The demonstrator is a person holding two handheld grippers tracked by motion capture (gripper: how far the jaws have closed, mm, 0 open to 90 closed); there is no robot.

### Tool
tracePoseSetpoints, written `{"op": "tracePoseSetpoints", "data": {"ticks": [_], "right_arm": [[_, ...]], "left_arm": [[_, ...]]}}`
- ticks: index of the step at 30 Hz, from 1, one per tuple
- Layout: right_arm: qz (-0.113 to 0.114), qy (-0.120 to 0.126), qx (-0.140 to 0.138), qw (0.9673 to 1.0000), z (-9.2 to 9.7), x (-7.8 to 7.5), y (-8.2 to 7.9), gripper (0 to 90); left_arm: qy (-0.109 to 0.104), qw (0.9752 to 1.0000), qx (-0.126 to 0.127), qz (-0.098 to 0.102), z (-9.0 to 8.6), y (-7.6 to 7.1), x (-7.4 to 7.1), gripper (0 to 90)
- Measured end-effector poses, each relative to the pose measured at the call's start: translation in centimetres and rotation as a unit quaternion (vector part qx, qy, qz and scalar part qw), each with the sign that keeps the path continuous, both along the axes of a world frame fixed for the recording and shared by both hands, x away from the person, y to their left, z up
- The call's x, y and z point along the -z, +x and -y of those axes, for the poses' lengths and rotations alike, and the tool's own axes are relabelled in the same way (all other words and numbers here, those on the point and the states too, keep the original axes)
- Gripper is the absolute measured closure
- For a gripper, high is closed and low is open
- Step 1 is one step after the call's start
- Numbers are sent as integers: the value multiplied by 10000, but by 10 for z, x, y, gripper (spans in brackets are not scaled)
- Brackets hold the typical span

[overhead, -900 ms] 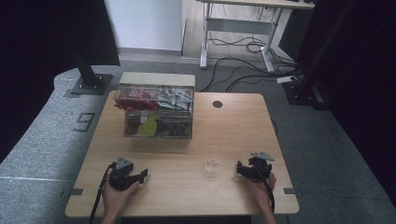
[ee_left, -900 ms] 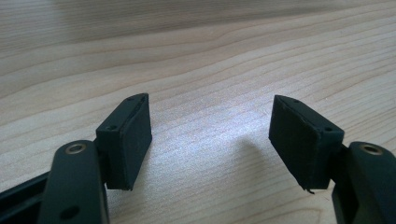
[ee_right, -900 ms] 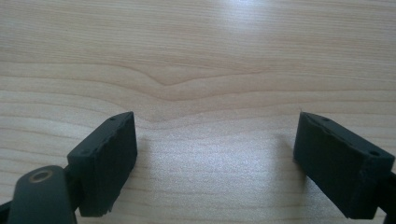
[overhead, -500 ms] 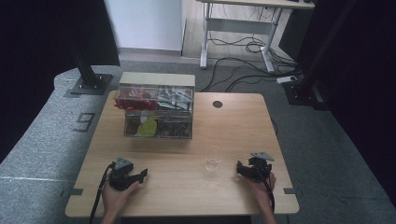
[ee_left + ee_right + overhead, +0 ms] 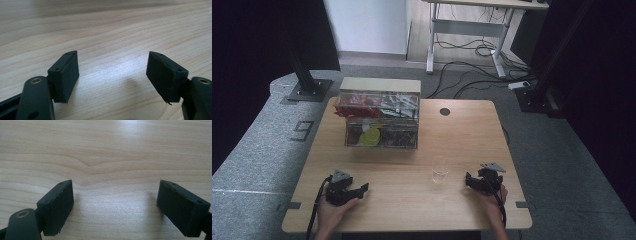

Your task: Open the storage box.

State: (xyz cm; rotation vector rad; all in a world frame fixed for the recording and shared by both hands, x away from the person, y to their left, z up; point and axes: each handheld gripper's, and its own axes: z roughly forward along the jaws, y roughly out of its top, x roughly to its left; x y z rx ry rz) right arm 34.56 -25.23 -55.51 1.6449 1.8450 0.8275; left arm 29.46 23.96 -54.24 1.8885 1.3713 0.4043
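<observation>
**Both tools idle, the glass not yet taken**

The left tool point(image 5: 362, 188) and right tool point(image 5: 468, 180) rest low on the desk point(image 5: 462, 135), jaws spread wide with bare wood between them, holding nothing. A small clear glass point(image 5: 440, 170) stands upright just beside the right tool's tips, untouched. Beyond the left tool sits a clear box point(image 5: 381, 120) of colourful items. By the look of it, nothing is begun: reach, grasp and placement all remain.

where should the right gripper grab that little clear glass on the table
Grip the glass across its side wall, about mid-height, coming in level from the right gripper side. It stands upright on the table with free space around it, and those jaws are open and empty.
</observation>
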Motion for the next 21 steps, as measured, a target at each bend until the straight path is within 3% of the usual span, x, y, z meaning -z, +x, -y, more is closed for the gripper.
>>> {"op": "tracePoseSetpoints", "data": {"ticks": [5, 8, 12, 16, 19, 21], "right_arm": [[0, -1, 0, 10000, 0, 0, 0, 145], [0, -2, -2, 10000, 0, 0, 0, 145], [1, -1, -3, 10000, 0, 0, 0, 146], [5, -5, -12, 10000, 0, 0, 0, 146], [4, -2, -24, 10000, 0, 0, 0, 146], [6, -2, -25, 10000, 0, 0, 0, 146]], "left_arm": [[-163, 9997, -86, 177, -5, -3, -7, 270], [-233, 9991, -127, 318, -5, -6, -12, 337], [-180, 9990, -66, 411, -6, -9, -20, 454], [-303, 9986, 29, 423, -11, -10, -27, 601], [-533, 9981, 56, 296, -16, -8, -30, 720], [-551, 9981, 22, 276, -17, -7, -31, 790]]}}
